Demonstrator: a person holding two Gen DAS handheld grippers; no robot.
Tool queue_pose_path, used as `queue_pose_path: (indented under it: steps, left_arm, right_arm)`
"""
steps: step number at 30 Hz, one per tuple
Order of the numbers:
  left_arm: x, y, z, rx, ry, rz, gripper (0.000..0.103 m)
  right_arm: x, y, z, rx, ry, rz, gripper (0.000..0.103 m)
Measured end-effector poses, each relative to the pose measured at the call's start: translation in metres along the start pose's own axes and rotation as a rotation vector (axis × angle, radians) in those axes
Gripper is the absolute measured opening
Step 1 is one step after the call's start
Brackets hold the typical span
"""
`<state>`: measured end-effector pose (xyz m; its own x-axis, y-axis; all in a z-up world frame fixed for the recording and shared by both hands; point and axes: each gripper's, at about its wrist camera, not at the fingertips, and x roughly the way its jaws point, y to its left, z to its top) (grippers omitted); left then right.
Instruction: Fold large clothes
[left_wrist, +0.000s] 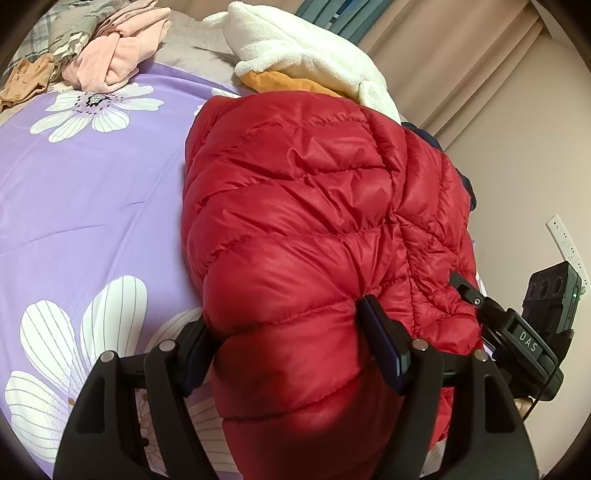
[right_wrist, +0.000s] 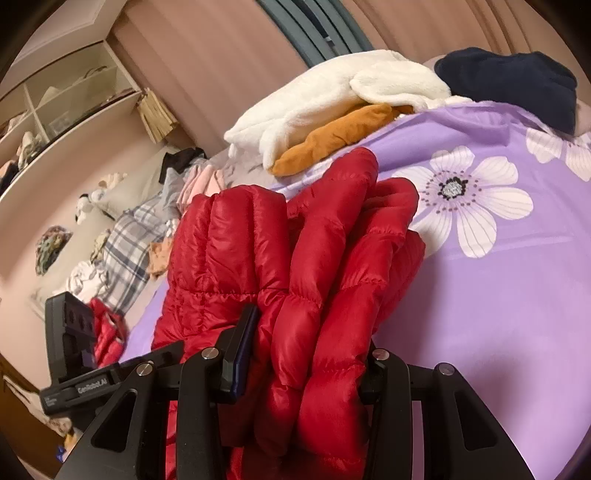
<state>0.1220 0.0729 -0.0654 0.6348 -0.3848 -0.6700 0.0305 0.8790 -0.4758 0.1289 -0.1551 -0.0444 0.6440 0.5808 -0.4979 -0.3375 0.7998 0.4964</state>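
A red quilted down jacket (left_wrist: 314, 206) lies bunched on the purple flowered bedsheet (left_wrist: 92, 206). My left gripper (left_wrist: 288, 350) is shut on a thick fold of the jacket at its near end. In the right wrist view my right gripper (right_wrist: 306, 350) is shut on several stacked folds of the same red jacket (right_wrist: 295, 258), held just above the sheet (right_wrist: 498, 314). The right gripper also shows at the right edge of the left wrist view (left_wrist: 517, 325), at the jacket's other side.
A white fleece garment (left_wrist: 303, 51) over an orange one (left_wrist: 280, 83) lies at the far end of the bed. A pink garment (left_wrist: 118, 51) and a heap of other clothes lie far left. A navy garment (right_wrist: 517, 81), shelves (right_wrist: 66, 92) and curtains stand beyond.
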Motion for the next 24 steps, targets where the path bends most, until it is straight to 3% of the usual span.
queue_pose_path:
  steps: [24]
  left_arm:
    - [0.01, -0.006, -0.009, 0.063, 0.06, 0.089, 0.079]
  right_arm:
    - [0.008, -0.02, -0.012, 0.114, 0.117, -0.1, 0.045]
